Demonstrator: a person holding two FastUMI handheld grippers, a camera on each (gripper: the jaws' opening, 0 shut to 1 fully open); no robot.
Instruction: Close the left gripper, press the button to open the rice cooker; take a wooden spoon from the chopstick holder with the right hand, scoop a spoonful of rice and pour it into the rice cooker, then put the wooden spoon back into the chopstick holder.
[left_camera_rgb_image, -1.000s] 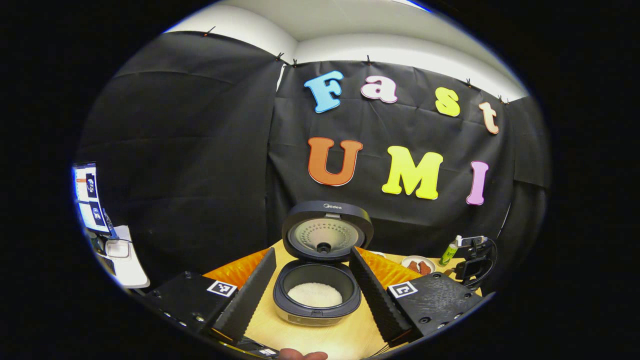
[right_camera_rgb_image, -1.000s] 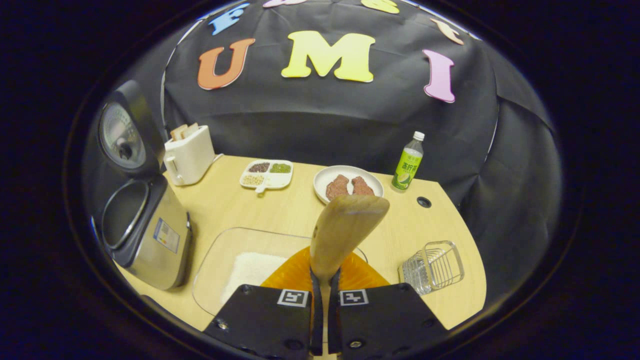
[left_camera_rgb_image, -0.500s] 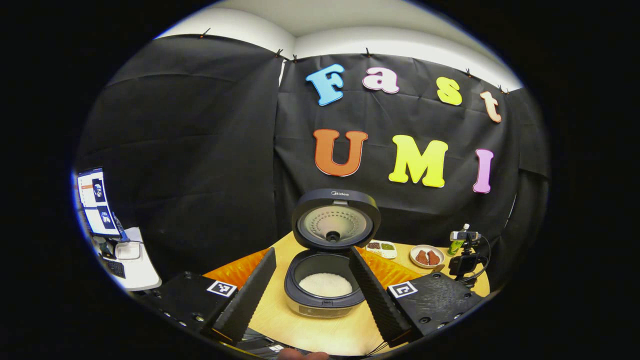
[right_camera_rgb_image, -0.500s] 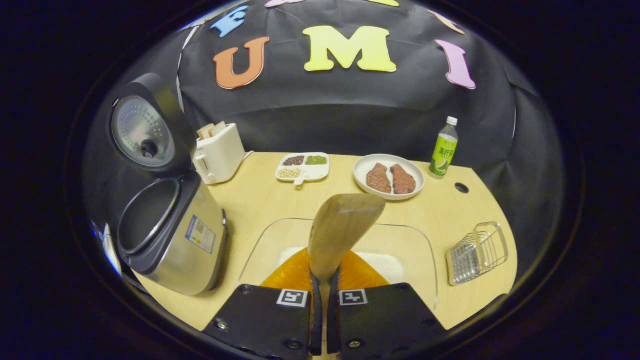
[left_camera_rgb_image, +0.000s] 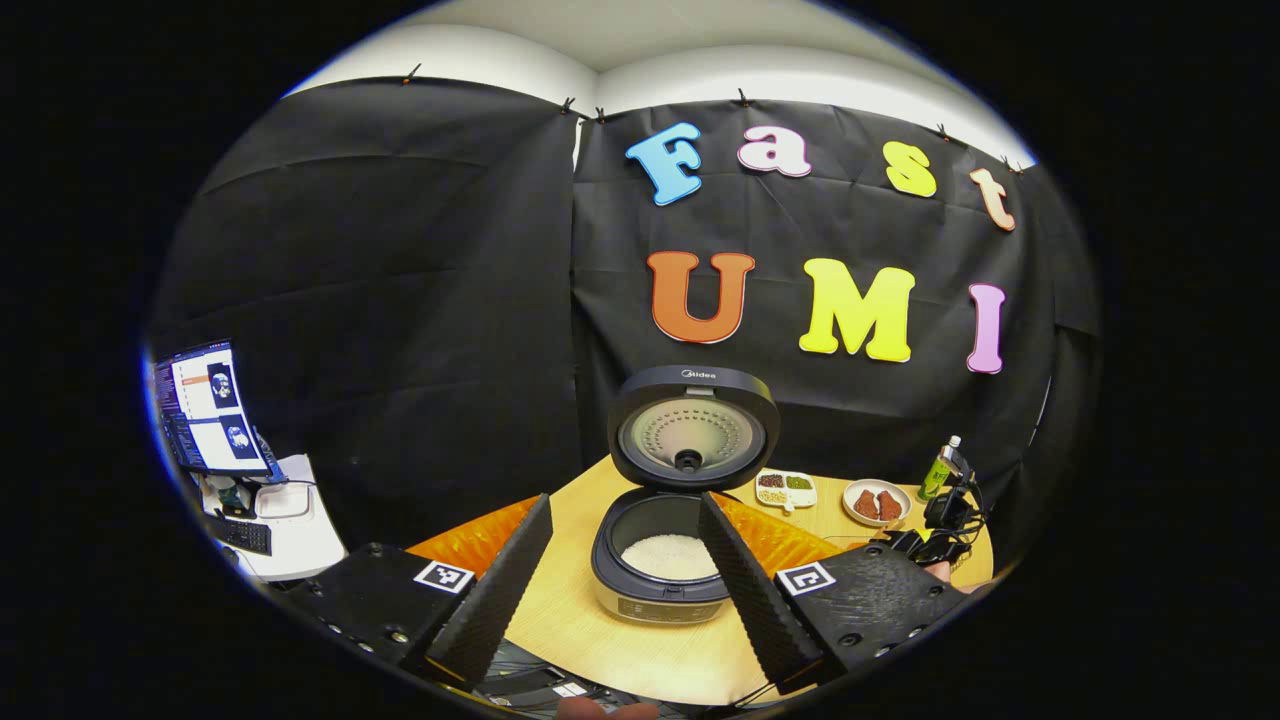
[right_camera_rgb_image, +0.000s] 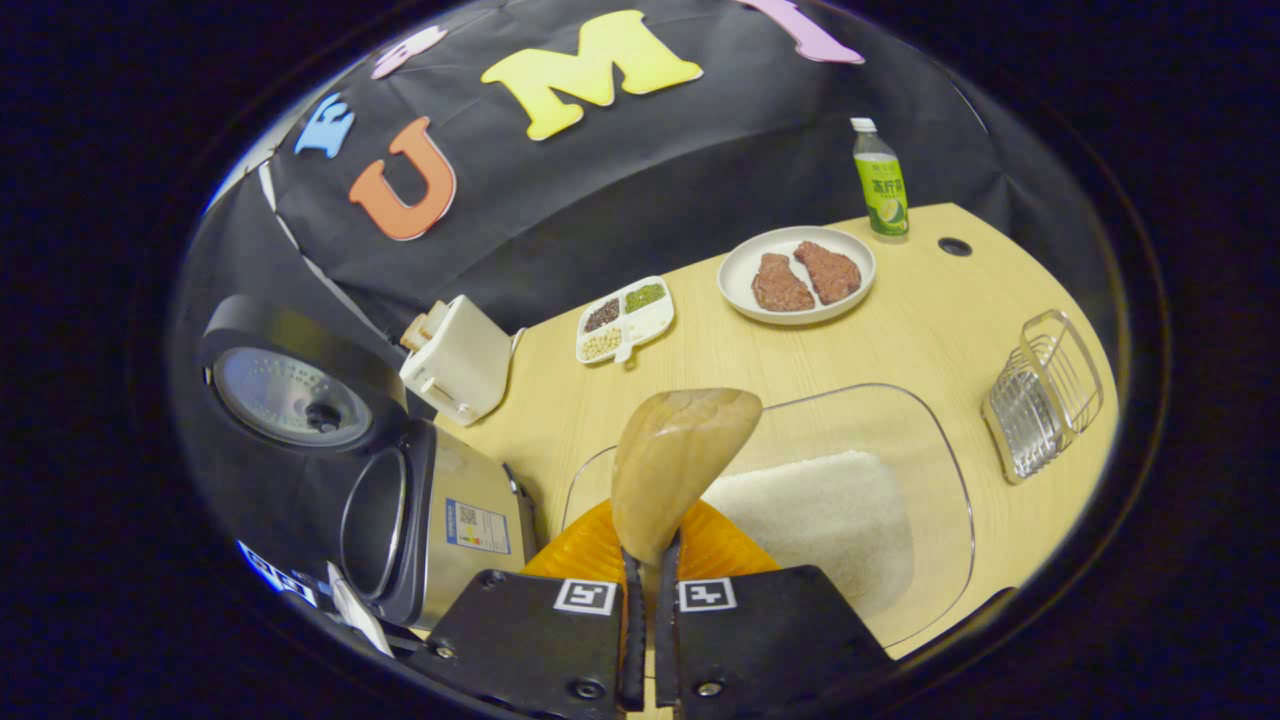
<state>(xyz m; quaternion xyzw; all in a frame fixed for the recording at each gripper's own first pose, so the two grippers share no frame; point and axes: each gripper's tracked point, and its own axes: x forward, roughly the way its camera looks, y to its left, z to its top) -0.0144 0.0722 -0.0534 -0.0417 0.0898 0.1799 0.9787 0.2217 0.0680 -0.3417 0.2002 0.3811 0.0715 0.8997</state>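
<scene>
At the bottom of the right gripper view, the right gripper (right_camera_rgb_image: 646, 625) has its two fingers pressed together on the handle of the wooden spoon (right_camera_rgb_image: 675, 462), whose bowl stands up and forward from the tips, tilted a little to the right. The gripper is rolled, so the tabletop (right_camera_rgb_image: 900, 330) slopes across the view — higher on the right. Just beyond the spoon lies a clear glass dish (right_camera_rgb_image: 940, 480) with a heap of white rice (right_camera_rgb_image: 820, 515) in it, near the front edge of the tabletop. To the left of the dish stands the rice cooker (right_camera_rgb_image: 440, 530), lid raised. The wire chopstick holder (right_camera_rgb_image: 1045, 395) sits near the right edge, well apart from the spoon. Farther back are a white toaster (right_camera_rgb_image: 455, 360), a small divided dish (right_camera_rgb_image: 625, 318) of grains, a plate (right_camera_rgb_image: 797, 275) with two pieces of meat and, at the far edge, a green bottle (right_camera_rgb_image: 880, 180).

Low in the left gripper view, the left gripper (left_camera_rgb_image: 625, 575) hangs level with its jaws wide apart, touching nothing. Between its fingers, farther off, the rice cooker (left_camera_rgb_image: 665, 560) shows front-on near the left edge of the tabletop (left_camera_rgb_image: 600, 640), lid upright — white rice in its pot. Beyond it on the right, the other gripper (left_camera_rgb_image: 945, 525) shows small. Off the tabletop to the far left stands a lit monitor (left_camera_rgb_image: 205, 410).
</scene>
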